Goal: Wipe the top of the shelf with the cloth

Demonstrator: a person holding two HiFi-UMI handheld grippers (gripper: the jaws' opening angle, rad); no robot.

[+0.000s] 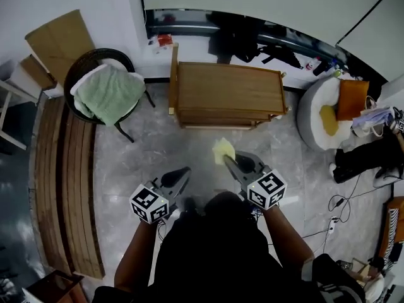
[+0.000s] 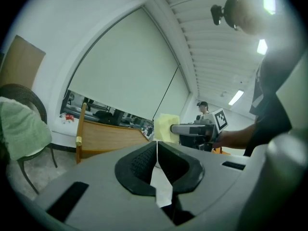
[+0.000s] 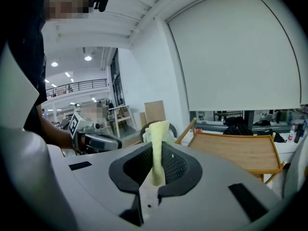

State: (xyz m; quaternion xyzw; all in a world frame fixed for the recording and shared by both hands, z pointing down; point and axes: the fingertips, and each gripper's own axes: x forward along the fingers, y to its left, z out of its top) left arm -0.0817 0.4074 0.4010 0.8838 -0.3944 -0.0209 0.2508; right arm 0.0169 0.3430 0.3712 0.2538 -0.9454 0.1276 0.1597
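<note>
Right gripper view shows my right gripper [image 3: 155, 163] clamped on the yellow cloth [image 3: 158, 131], soft and light, probably pinched near one edge; left gripper [image 2: 157, 163] pressed together, empty; shelf [image 1: 230, 88] ahead, unreached.

Low brown wooden shelf [image 1: 230, 90]: smooth, satin grain. Small pale-yellow cloth [image 1: 223, 150]: soft, matt. Grey stone-look floor [image 1: 158, 137]: polished, reflective. Green towel [image 1: 110, 93]: nubby terry. Right gripper [image 3: 156, 150]: matt grey plastic, black ribbed pads [image 3: 173, 166].
</note>
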